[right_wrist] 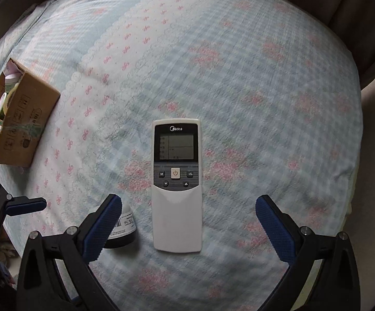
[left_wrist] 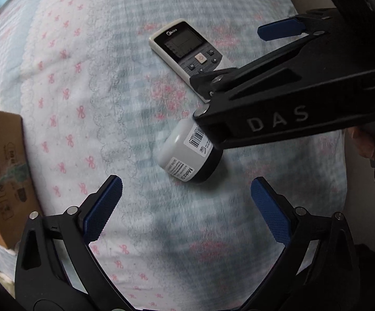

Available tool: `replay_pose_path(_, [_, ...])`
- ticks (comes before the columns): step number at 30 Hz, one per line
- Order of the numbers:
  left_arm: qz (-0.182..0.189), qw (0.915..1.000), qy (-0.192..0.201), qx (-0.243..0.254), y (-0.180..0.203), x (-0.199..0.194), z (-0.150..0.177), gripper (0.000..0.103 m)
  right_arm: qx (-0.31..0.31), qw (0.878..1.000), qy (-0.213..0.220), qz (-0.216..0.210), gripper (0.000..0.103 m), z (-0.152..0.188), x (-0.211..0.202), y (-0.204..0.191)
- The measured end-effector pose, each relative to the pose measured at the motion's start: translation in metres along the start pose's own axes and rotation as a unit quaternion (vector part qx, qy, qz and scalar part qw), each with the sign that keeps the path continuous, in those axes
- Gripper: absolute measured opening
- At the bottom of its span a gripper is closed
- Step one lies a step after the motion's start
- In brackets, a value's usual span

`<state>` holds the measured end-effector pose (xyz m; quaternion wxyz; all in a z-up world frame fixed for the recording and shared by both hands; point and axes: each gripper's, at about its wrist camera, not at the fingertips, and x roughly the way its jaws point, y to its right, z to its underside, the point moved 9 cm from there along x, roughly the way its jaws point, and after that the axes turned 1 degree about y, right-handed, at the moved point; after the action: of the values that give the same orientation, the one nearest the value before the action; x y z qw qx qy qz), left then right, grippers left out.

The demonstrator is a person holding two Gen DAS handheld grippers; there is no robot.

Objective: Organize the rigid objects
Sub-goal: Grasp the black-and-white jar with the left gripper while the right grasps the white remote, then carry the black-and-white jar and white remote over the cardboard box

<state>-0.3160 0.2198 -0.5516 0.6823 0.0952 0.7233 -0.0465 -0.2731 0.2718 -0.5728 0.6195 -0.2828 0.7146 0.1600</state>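
Observation:
A white Midea remote (right_wrist: pixel 177 189) lies face up on the bed, its lower half between the open fingers of my right gripper (right_wrist: pixel 188 215). It also shows in the left wrist view (left_wrist: pixel 187 49), partly under the right gripper's body (left_wrist: pixel 291 98). A small white bottle with a black cap (left_wrist: pixel 187 153) lies on its side ahead of my open, empty left gripper (left_wrist: pixel 186 197). In the right wrist view the bottle (right_wrist: pixel 124 229) is half hidden behind my left finger (right_wrist: pixel 101 228). The left gripper's fingertip (right_wrist: pixel 26 205) shows at the far left.
An open cardboard box (right_wrist: pixel 24 119) holding tape rolls and small items stands on the bed at the left; its side shows in the left wrist view (left_wrist: pixel 3 176). The bedspread (right_wrist: pixel 239 77) is blue checked with pink bows. The bed's edge runs along the right.

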Motion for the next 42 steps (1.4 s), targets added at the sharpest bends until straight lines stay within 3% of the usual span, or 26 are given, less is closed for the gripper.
replay_pose_path(2, [0.002, 1.0000, -0.002, 0.001, -0.001, 0.013, -0.001, 0.093, -0.002, 1.000, -0.016, -0.008, 0.096, 0.003, 0.019, -0.004])
replay_pose_path(7, [0.013, 0.9999, 0.003, -0.001, 0.000, 0.031, -0.002, 0.082, 0.014, 0.999, -0.033, -0.016, 0.091, 0.010, 0.043, -0.006])
replay_pose_path(11, [0.011, 0.9999, 0.006, 0.000, 0.000, 0.039, -0.003, 0.076, 0.006, 1.000, -0.028, 0.000, 0.089, 0.010, 0.046, -0.004])
replay_pose_path(13, [0.017, 0.9998, 0.009, -0.008, -0.001, 0.041, -0.004, 0.073, -0.002, 1.000, -0.027, 0.013, 0.083, 0.011, 0.046, -0.002])
replay_pose_path(14, [0.021, 0.9997, 0.011, -0.010, -0.001, 0.042, -0.004, 0.062, -0.005, 1.000, -0.025, 0.015, 0.081, 0.011, 0.045, -0.001])
replay_pose_path(15, [0.026, 0.9995, 0.011, -0.013, 0.000, 0.042, -0.003, 0.060, -0.008, 1.000, -0.024, 0.018, 0.080, 0.011, 0.044, 0.000])
replay_pose_path(18, [0.028, 0.9993, 0.021, -0.013, -0.001, 0.040, -0.003, 0.058, -0.009, 1.000, -0.018, 0.023, 0.068, 0.012, 0.040, 0.004])
replay_pose_path(20, [0.032, 0.9991, 0.021, -0.016, -0.002, 0.038, -0.002, 0.058, -0.006, 1.000, -0.013, 0.021, 0.054, 0.013, 0.035, 0.006])
replay_pose_path(31, [0.041, 0.9984, 0.018, -0.034, -0.008, 0.034, 0.008, 0.058, 0.039, 0.999, 0.003, -0.009, 0.053, 0.025, 0.018, 0.023])
replay_pose_path(42, [0.064, 0.9945, 0.046, -0.069, -0.019, 0.000, 0.013, 0.058, 0.088, 0.995, 0.036, -0.033, 0.053, 0.040, -0.026, 0.042])
